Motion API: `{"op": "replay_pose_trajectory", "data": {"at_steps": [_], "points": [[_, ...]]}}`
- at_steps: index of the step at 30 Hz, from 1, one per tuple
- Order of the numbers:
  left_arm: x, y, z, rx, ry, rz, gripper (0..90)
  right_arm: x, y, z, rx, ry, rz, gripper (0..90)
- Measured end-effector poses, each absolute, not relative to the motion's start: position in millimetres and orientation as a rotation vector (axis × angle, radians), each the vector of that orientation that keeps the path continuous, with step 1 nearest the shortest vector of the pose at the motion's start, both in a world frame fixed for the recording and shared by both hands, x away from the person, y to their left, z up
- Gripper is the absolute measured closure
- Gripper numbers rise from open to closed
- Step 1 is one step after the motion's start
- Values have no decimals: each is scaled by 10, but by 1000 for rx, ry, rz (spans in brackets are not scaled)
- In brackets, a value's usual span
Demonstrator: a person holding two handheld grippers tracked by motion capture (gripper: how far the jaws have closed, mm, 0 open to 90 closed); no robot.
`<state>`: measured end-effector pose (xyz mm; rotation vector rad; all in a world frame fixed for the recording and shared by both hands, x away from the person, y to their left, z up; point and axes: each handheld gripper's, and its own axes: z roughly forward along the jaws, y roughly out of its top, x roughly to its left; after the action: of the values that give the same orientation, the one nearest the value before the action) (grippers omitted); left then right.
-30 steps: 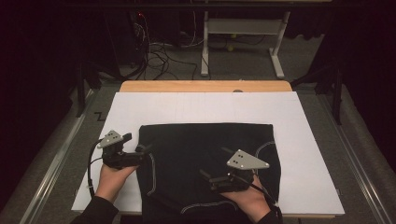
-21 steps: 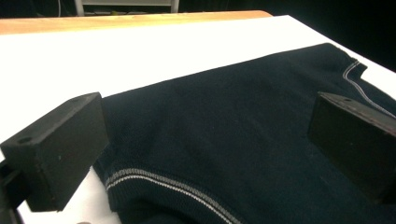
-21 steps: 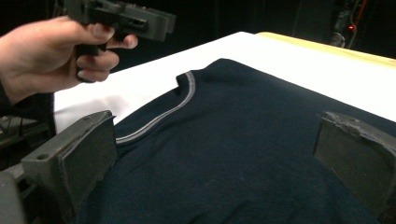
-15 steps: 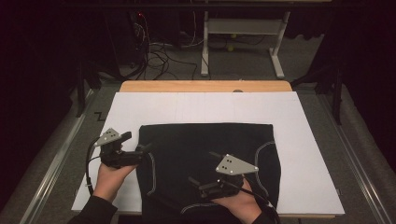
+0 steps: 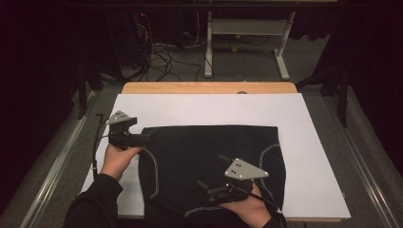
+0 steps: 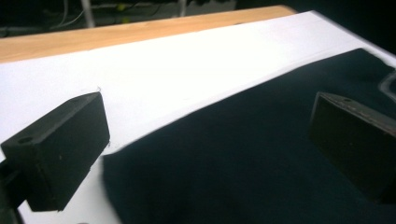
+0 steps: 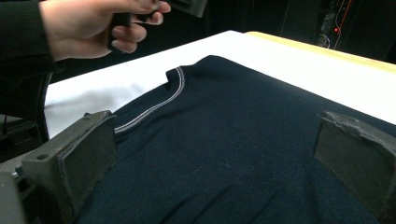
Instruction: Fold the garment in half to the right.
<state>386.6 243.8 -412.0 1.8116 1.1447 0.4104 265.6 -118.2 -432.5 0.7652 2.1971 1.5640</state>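
A dark navy garment point(image 5: 209, 156) with white stitched seams lies folded flat on a white board point(image 5: 209, 107). In the high view my left gripper point(image 5: 146, 138) sits at the garment's far left corner, jaws pointing right. Its own view shows it point(image 6: 205, 116) open, with the garment's edge point(image 6: 243, 158) below the gap. My right gripper point(image 5: 203, 186) hovers over the garment's near part, jaws pointing left. It point(image 7: 215, 126) is open above the cloth point(image 7: 224, 154), where a white seam point(image 7: 154, 108) curves. Neither holds anything.
The white board rests on a wooden table point(image 5: 209, 87), with bare strips to the garment's left, right and far side. A metal rail point(image 5: 52, 166) runs along the left. Cables and a white frame point(image 5: 247, 28) stand on the floor beyond.
My right gripper has moved left and toward the near edge over the garment. My left gripper has shifted away from the person, up to the garment's far left corner.
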Motion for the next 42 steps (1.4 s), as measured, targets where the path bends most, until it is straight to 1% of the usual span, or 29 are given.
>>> {"op": "replay_pose_trajectory", "data": {"at_steps": [7, 10, 12, 13, 14, 16, 18, 19, 20, 21, 22, 24, 27, 29, 32, 35, 40, 42], "points": [[4217, 2637, -4439, 1840, 1324, 311, 0, 2658, -1157, -4331, 754, 2212, 1552, 1], [4286, 2630, -4543, 1843, 1353, 284, 0, 2653, -1156, -4346, 758, 2208, 1555, 1], [4319, 2591, -4601, 1868, 1376, 286, 62, 2646, -1137, -4357, 763, 2221, 1548, 1], [4335, 2574, -4632, 1885, 1385, 268, 88, 2642, -1127, -4357, 766, 2224, 1544, 1], [4340, 2554, -4665, 1910, 1393, 273, 143, 2635, -1110, -4355, 763, 2225, 1545, 1], [4333, 2539, -4707, 1925, 1409, 304, 206, 2613, -1074, -4348, 748, 2225, 1551, 1], [4338, 2549, -4776, 1934, 1420, 279, 265, 2595, -1042, -4345, 728, 2226, 1542, 1], [4318, 2552, -4798, 1931, 1412, 304, 276, 2592, -1028, -4347, 725, 2234, 1537, 1], [4302, 2556, -4809, 1918, 1421, 327, 325, 2593, -1011, -4352, 730, 2241, 1538, 1], [4295, 2568, -4819, 1897, 1423, 323, 349, 2592, -990, -4356, 735, 2247, 1541, 1], [4288, 2575, -4827, 1892, 1415, 328, 357, 2590, -960, -4361, 734, 2253, 1541, 1], [4285, 2563, -4829, 1906, 1384, 318, 429, 2578, -865, -4371, 714, 2279, 1528, 1], [4285, 2492, -4830, 1968, 1337, 362, 515, 2547, -723, -4387, 693, 2311, 1508, 1], [4300, 2483, -4831, 1979, 1302, 337, 617, 2531, -611, -4385, 669, 2333, 1500, 1], [4292, 2489, -4845, 1974, 1274, 313, 705, 2534, -491, -4361, 680, 2354, 1522, 1], [4277, 2540, -4864, 1935, 1261, 283, 731, 2539, -343, -4367, 691, 2401, 1506, 15], [4244, 2551, -4866, 1917, 1248, 295, 734, 2488, -39, -4480, 662, 2490, 1414, 27], [4233, 2534, -4864, 1925, 1248, 308, 734, 2470, 60, -4519, 664, 2525, 1367, 64]]}}
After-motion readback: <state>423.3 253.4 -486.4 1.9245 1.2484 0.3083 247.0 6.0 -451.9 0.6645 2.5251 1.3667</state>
